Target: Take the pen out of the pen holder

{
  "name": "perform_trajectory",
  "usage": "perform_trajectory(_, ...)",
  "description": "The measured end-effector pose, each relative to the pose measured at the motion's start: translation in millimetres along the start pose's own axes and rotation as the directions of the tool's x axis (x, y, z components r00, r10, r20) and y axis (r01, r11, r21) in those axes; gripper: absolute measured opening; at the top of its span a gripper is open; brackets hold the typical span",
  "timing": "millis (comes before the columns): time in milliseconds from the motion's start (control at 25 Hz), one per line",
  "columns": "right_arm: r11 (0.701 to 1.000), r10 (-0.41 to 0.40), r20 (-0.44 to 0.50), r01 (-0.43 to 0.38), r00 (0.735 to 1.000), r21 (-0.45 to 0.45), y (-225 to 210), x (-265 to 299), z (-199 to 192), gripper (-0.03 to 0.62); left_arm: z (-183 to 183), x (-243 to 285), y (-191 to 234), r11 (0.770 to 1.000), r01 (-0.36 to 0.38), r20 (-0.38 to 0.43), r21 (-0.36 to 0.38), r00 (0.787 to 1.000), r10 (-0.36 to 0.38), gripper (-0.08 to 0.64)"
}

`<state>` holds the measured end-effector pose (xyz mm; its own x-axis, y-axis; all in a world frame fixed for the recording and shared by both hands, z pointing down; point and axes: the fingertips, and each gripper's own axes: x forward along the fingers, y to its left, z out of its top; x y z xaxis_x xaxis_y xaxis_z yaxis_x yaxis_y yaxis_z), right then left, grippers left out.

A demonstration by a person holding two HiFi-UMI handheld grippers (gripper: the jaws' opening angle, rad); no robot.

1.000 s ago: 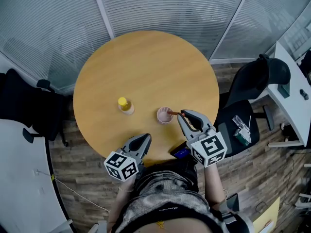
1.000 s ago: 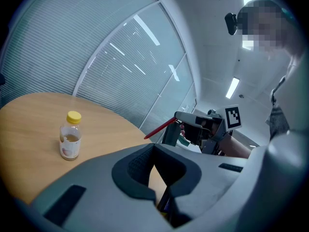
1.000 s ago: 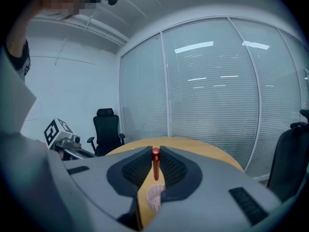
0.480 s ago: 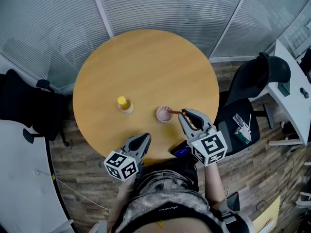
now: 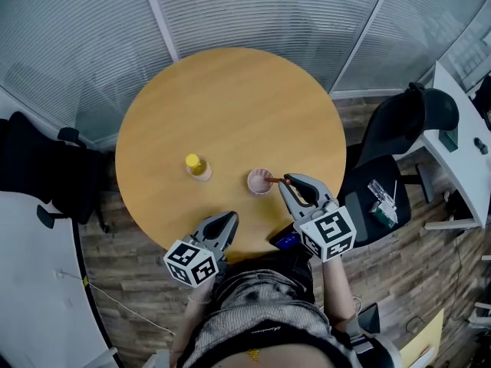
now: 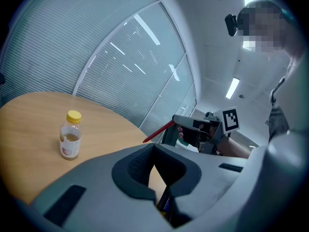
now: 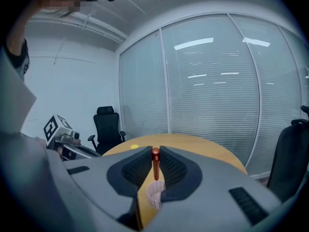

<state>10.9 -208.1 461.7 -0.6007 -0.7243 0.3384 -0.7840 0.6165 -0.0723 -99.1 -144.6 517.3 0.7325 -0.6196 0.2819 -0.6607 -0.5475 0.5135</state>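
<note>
A dark chair (image 5: 42, 167) stands just off the left rim of the round wooden counter (image 5: 230, 98). On the counter, a small bottle (image 5: 196, 165) with a yellow cap stands upright left of centre, well in from the rim. The wide stretch of wood beyond it, toward the blinds, lies open.

The left gripper (image 5: 229, 219) hovers over the near edge. Its jaws are closed tip to tip with nothing between them, and they are well apart from the bottle.

Right of the bottle, near the front rim, sits the pink pen holder (image 5: 259, 181). The red pen (image 5: 275, 179) leans out of it to the right, its lower end inside the cup. The right gripper (image 5: 286, 179) comes in over the near-right edge, and its jaws are clamped on the pen's upper end.

A black office chair (image 5: 391, 140) stands close to the counter's right rim, and a white desk (image 5: 460, 152) lies beyond it.
</note>
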Motion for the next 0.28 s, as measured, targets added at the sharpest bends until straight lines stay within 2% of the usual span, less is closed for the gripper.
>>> perform_trajectory(280,1.000,0.003,-0.010,-0.003,1.000,-0.002,5.0,5.3,-2.7,0.060,-0.7,-4.8,4.7,1.000,-0.002,-0.001,-0.002,1.000,0.002,0.003)
